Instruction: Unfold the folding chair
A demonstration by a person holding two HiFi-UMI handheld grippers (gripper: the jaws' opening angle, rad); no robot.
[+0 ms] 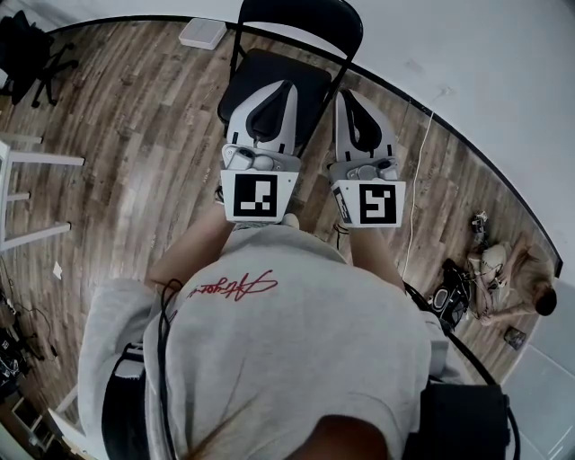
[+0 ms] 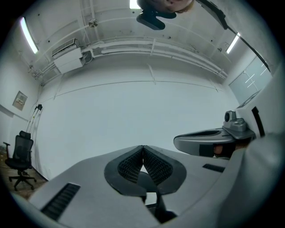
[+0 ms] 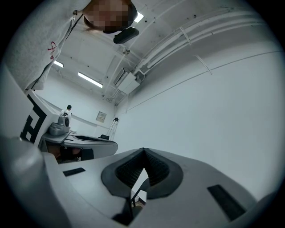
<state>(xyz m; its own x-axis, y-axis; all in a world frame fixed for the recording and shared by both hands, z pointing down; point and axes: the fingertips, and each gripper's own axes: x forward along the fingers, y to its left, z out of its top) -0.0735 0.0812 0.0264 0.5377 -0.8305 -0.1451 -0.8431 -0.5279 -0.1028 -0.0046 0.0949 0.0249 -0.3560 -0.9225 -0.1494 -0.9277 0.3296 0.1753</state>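
The black folding chair (image 1: pixel 260 72) stands in front of me with its seat down flat and its backrest (image 1: pixel 301 20) toward the white wall. My left gripper (image 1: pixel 277 88) hovers over the seat, jaws shut with nothing between them. Beside it, over the seat's right edge, my right gripper (image 1: pixel 347 95) is also shut and empty. In the left gripper view the left gripper (image 2: pixel 142 147) points at the bare wall, with the right gripper (image 2: pixel 209 140) to its right. The right gripper view shows the right gripper (image 3: pixel 143 150) closed, the left gripper (image 3: pixel 84 143) to its left.
A white stool frame (image 1: pixel 27 198) stands at the left and a black office chair (image 1: pixel 27 54) in the far left corner. A white box (image 1: pixel 202 33) lies by the wall. A cable (image 1: pixel 418 180) runs along the floor; a person (image 1: pixel 521 287) sits among gear (image 1: pixel 454 301) at the right.
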